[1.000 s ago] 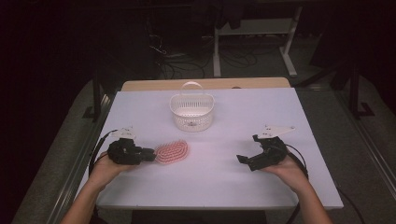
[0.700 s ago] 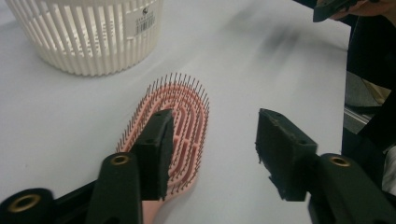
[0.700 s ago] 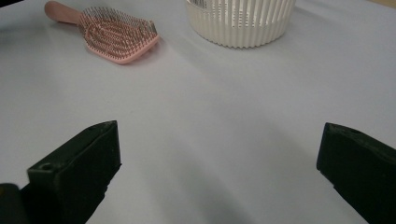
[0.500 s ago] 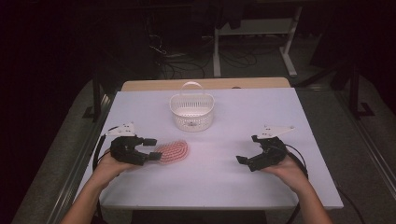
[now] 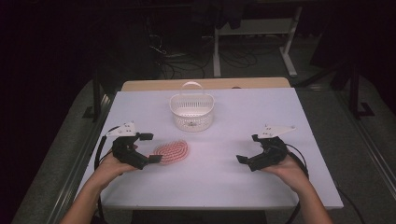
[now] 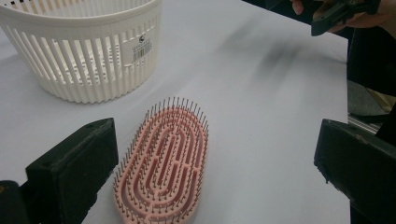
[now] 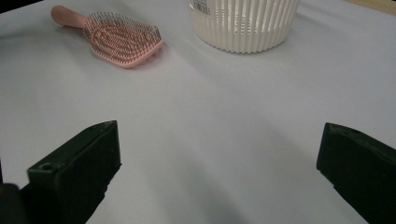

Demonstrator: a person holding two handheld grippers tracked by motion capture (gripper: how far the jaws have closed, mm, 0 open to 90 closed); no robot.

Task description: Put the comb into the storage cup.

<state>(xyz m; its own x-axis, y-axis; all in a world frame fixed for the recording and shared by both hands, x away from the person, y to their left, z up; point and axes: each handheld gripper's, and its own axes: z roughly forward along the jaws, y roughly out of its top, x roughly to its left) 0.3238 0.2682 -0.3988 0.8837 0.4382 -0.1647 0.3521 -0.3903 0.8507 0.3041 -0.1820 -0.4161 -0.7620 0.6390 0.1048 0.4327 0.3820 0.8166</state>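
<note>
A pink oval plastic hairbrush (image 5: 172,151) lies bristles-up on the white worktop (image 5: 233,186), toward its left edge, in front of a white slatted plastic basket (image 5: 192,111). The left gripper (image 5: 147,148) is spread wide about the brush's handle end, not clamping it. The right gripper (image 5: 248,148) rests gaping near the right edge, holding nothing.

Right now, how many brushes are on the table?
1. The pink brush lies bristles up near the table's left side, in front of the white basket, between the open jaws of the left gripper. Nothing shows inside the basket.
</note>
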